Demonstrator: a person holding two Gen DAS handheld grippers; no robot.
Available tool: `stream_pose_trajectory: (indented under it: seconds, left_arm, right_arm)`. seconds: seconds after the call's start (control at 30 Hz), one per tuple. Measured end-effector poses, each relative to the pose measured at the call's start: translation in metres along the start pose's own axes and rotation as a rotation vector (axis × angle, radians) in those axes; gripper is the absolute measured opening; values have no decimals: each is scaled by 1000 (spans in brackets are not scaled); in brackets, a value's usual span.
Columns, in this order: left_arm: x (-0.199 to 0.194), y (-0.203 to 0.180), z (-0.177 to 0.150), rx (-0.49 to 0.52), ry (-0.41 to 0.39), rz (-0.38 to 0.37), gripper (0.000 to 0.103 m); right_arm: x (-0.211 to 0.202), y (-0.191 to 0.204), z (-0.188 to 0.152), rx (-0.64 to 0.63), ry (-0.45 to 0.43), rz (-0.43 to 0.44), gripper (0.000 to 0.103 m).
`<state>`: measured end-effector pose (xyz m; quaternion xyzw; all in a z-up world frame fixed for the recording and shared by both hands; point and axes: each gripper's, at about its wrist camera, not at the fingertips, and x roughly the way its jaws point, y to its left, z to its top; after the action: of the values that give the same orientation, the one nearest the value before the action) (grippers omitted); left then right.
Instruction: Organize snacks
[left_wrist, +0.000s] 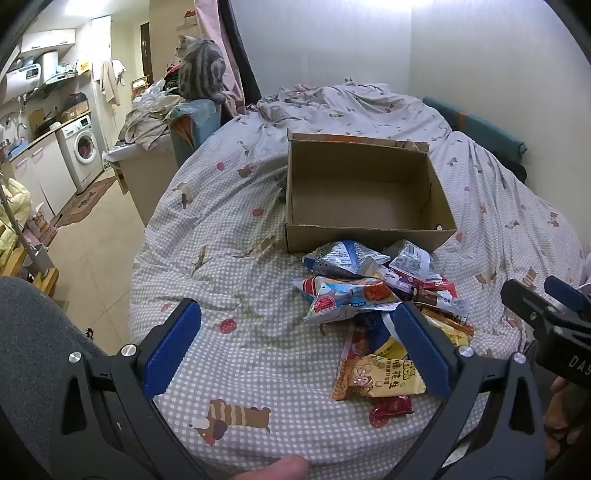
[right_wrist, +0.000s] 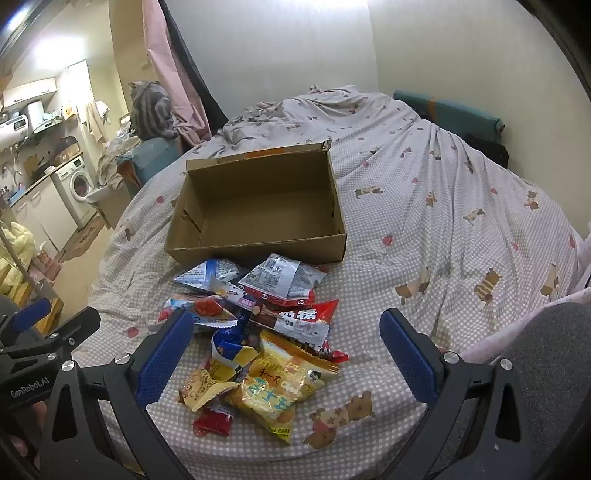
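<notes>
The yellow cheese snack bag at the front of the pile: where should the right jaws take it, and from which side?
Probably its near bottom edge: the yellow cheese snack bag lies flat on top, that edge free on the bedsheet. Bring the right gripper from the near side.

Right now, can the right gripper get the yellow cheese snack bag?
Probably yes. The right gripper is open, and the yellow cheese snack bag lies on top of the pile just ahead of its fingers, with nothing over it.

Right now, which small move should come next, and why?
Probably lower the open right gripper onto the yellow cheese snack bag at the near edge of the pile; both grippers are empty, and the cardboard box holds nothing yet.
</notes>
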<state>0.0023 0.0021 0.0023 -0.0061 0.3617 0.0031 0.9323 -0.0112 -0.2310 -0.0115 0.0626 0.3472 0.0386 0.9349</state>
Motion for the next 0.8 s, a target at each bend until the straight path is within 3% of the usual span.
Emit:
stream_pose_trajectory:
  seconds: [0.8]
  left_arm:
    - [-2,-1,-1,3,-2,2,103]
  right_arm:
    - [2,2,-2,-3,1,-5,103]
